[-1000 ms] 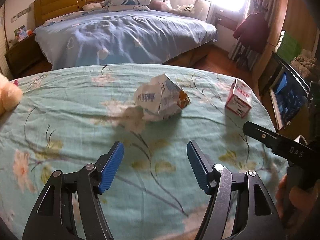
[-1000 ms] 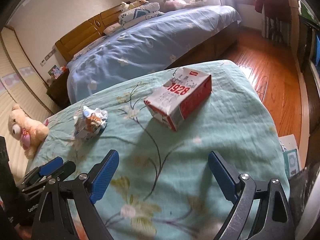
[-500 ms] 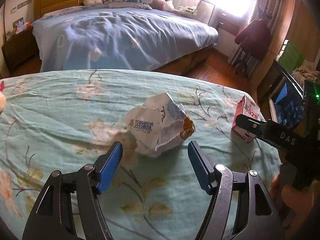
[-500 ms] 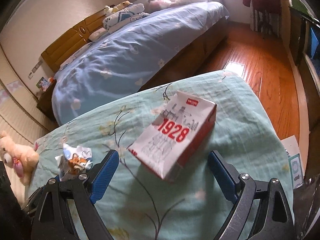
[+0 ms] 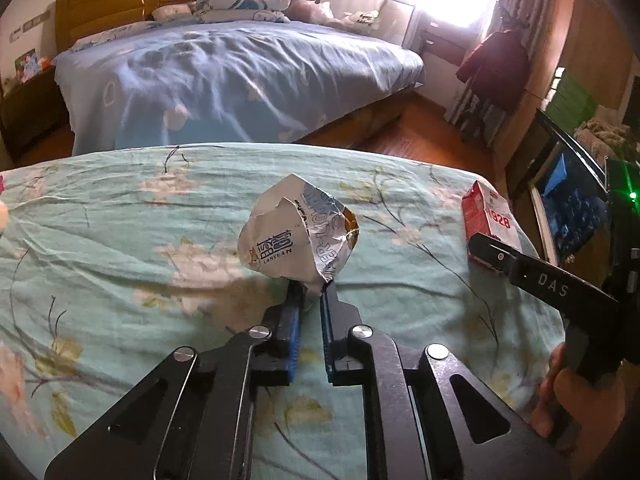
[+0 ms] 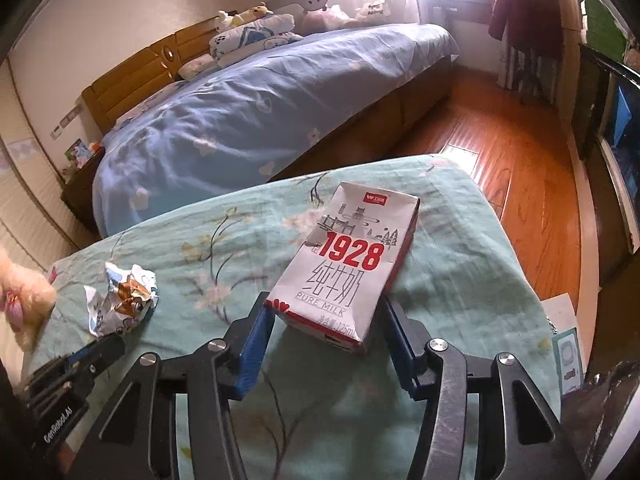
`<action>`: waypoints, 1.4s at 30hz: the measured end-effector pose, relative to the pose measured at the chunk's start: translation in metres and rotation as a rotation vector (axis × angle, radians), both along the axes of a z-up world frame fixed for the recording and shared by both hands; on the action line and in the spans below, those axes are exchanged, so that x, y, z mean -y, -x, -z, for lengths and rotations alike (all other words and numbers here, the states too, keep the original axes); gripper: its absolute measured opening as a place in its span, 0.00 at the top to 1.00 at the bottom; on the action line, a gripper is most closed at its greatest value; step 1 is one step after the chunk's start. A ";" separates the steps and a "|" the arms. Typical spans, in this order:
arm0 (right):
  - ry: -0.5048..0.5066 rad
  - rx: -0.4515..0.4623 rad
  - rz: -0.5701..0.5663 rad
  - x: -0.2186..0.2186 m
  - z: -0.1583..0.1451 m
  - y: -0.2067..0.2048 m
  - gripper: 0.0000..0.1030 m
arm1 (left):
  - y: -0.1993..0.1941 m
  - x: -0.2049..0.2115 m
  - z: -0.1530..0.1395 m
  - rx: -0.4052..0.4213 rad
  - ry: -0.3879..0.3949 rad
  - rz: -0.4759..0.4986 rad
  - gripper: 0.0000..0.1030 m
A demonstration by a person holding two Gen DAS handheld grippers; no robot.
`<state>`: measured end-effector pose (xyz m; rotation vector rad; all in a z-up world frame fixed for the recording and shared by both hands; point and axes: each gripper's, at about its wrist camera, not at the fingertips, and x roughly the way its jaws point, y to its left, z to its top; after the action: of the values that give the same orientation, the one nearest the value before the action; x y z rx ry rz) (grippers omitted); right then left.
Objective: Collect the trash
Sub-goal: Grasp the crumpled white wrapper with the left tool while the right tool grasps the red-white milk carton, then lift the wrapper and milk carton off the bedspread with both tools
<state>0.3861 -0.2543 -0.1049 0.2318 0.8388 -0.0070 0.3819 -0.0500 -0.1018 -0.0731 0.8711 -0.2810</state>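
A crumpled white-and-blue wrapper (image 5: 288, 236) stands on the teal floral bedspread (image 5: 120, 240). My left gripper (image 5: 311, 290) is closing and its blue pads pinch the wrapper's lower edge. The same wrapper (image 6: 120, 300) shows at the left of the right wrist view, with the left gripper (image 6: 96, 350) under it. A red-and-white "1928" milk carton (image 6: 348, 256) lies flat near the bedspread's right edge. My right gripper (image 6: 326, 312) is closing around the carton's near end, and both pads rest against its sides. The carton (image 5: 486, 216) also appears at the far right of the left wrist view.
A plush toy (image 6: 20, 304) lies at the bedspread's left edge. Behind is a large bed with a blue cover (image 5: 224, 68); wooden floor (image 6: 500, 160) lies beyond the right edge. A small box (image 6: 568, 356) sits on the floor at right. A person's hand (image 5: 576, 404) holds the right gripper.
Both grippers moved forward to their objects. The left jaws went from wide open to pinching the wrapper. The right jaws narrowed onto the carton's near end.
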 end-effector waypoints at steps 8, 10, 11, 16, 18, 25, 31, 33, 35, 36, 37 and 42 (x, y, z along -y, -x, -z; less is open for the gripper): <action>-0.089 0.026 -0.125 -0.005 -0.007 0.066 0.47 | 0.060 -0.003 -0.008 -0.019 0.034 0.010 0.95; -0.078 0.030 -0.175 -0.009 -0.009 0.091 0.47 | 0.078 -0.003 -0.009 -0.027 0.049 0.010 0.95; -0.070 0.032 -0.192 -0.011 -0.010 0.099 0.47 | 0.086 -0.003 -0.009 -0.031 0.058 0.011 0.95; -0.026 0.024 -0.233 -0.015 -0.007 0.143 0.47 | 0.128 -0.004 -0.008 -0.049 0.084 0.010 0.95; -0.005 0.014 -0.232 -0.015 -0.004 0.152 0.45 | 0.141 -0.002 -0.006 -0.054 0.082 0.013 0.95; -0.054 -0.003 -0.166 -0.010 -0.003 0.169 0.24 | 0.159 -0.005 -0.005 -0.074 0.094 -0.002 0.71; -0.049 0.009 -0.104 -0.004 -0.007 0.157 0.24 | 0.154 -0.004 -0.011 -0.037 0.091 -0.030 0.41; -0.051 0.004 -0.100 -0.004 -0.004 0.151 0.24 | 0.149 -0.003 -0.011 -0.028 0.081 -0.036 0.41; -0.035 -0.005 -0.100 -0.006 0.000 0.144 0.25 | 0.144 0.000 -0.008 -0.027 0.062 -0.033 0.53; -0.029 -0.009 -0.100 -0.006 0.001 0.142 0.25 | 0.142 0.001 -0.006 -0.032 0.057 -0.026 0.59; -0.028 -0.009 -0.101 -0.007 0.003 0.140 0.27 | 0.139 0.002 -0.003 -0.039 0.061 -0.015 0.61; 0.023 -0.007 -0.107 -0.013 0.005 0.143 0.52 | 0.145 0.012 -0.004 -0.015 0.031 0.025 0.70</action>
<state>0.2429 -0.2410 -0.1103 0.1651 0.8567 0.0828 0.2374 -0.0622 -0.0982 -0.0931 0.8835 -0.3178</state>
